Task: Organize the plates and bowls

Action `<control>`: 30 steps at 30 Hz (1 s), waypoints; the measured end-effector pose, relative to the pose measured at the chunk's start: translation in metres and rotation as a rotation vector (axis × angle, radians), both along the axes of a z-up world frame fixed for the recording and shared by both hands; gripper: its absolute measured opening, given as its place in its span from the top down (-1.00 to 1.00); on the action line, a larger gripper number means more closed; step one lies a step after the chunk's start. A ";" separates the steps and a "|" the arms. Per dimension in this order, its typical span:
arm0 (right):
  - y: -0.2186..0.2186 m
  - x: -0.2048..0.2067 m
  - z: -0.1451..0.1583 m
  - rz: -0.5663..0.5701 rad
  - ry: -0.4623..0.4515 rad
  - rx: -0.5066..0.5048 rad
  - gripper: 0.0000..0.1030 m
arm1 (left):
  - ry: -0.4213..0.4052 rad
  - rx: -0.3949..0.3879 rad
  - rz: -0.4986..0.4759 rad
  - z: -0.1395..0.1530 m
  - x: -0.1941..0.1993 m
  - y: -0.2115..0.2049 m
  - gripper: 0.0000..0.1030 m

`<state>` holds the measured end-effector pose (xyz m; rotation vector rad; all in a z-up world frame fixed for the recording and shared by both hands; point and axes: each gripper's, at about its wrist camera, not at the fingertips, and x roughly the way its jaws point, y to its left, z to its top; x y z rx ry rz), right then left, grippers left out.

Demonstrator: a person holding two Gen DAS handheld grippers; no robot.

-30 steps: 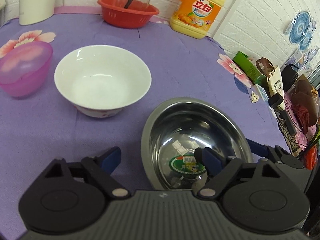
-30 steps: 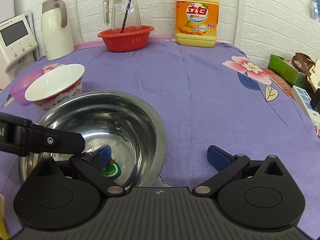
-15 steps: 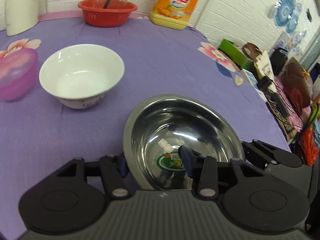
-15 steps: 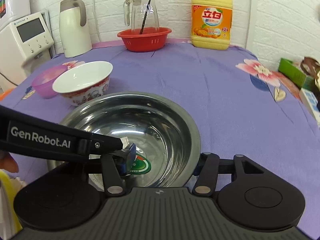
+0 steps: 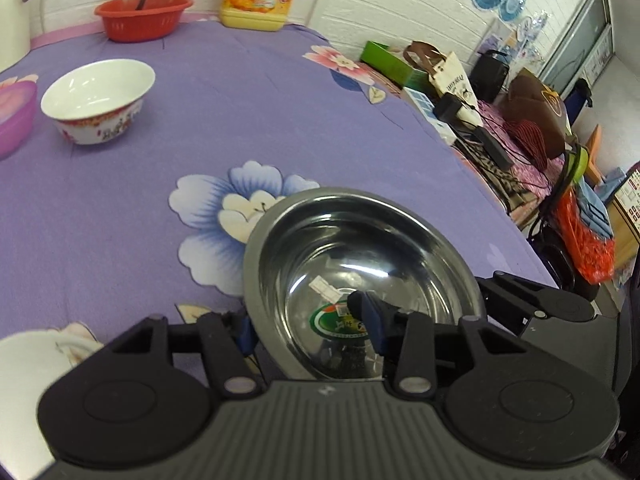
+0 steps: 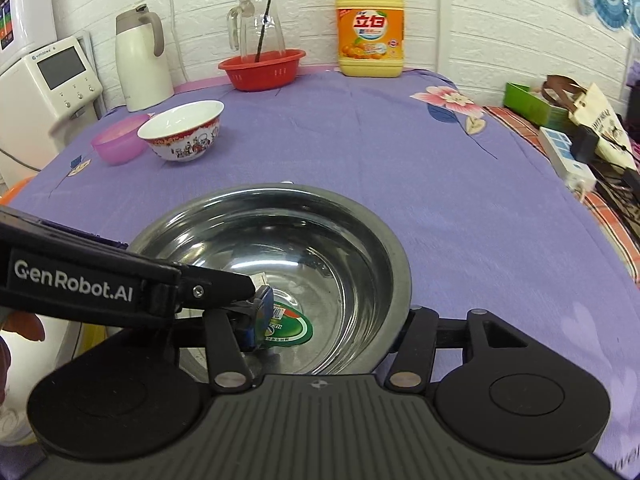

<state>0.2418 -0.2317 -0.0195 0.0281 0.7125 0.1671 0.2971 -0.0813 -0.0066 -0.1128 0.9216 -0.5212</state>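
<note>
A steel bowl with a green sticker inside is held above the purple tablecloth. My left gripper is shut on its left rim, one finger inside, one outside. My right gripper is shut on its right rim the same way. A white bowl with a red pattern sits far left on the table, beside a pink plastic bowl. A white dish shows at the lower left edge.
A red basket holding a glass jug, a yellow detergent bottle and a white kettle stand along the back wall. A white appliance is at the left. Bags and cables crowd the table's right side.
Both grippers have closed on the steel bowl's rim and lifted it toward me. The white and pink bowls now look farther away.
</note>
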 end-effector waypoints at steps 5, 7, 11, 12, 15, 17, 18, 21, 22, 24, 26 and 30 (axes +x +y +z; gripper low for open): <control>-0.006 -0.019 -0.004 -0.002 0.003 0.031 -0.76 | -0.025 0.022 -0.021 0.000 -0.022 -0.004 0.19; -0.007 -0.024 -0.005 -0.002 0.000 0.038 -0.76 | -0.037 0.035 -0.030 -0.001 -0.025 -0.007 0.18; -0.010 -0.027 -0.010 0.001 0.002 0.059 -0.74 | -0.063 0.064 -0.034 -0.005 -0.025 -0.011 0.16; -0.010 -0.026 -0.010 -0.001 0.001 0.058 -0.75 | -0.069 0.071 -0.031 -0.006 -0.023 -0.011 0.11; -0.008 -0.023 -0.010 0.004 -0.003 0.040 -0.86 | -0.086 0.097 -0.008 -0.009 -0.017 -0.010 -0.02; -0.006 -0.023 -0.011 0.018 -0.006 0.032 -0.97 | -0.082 0.085 0.002 -0.007 -0.016 -0.006 -0.25; -0.006 -0.023 -0.011 0.019 -0.010 0.026 -1.00 | -0.076 0.064 0.008 -0.005 -0.015 -0.002 -0.26; -0.014 -0.027 -0.007 -0.017 -0.036 0.056 -1.00 | -0.083 0.037 0.048 0.005 -0.010 0.009 -0.33; -0.018 -0.029 -0.003 -0.031 -0.052 0.070 -1.00 | -0.090 0.031 0.064 0.009 -0.010 0.014 -0.35; -0.028 -0.034 0.005 -0.064 -0.091 0.084 -1.00 | -0.103 0.015 0.096 0.018 -0.009 0.024 -0.43; -0.037 -0.037 0.015 -0.094 -0.118 0.096 -1.00 | -0.116 -0.006 0.133 0.026 -0.010 0.037 -0.52; -0.052 -0.043 0.042 -0.095 -0.153 0.217 -1.00 | -0.146 -0.051 0.196 0.034 -0.021 0.064 -0.57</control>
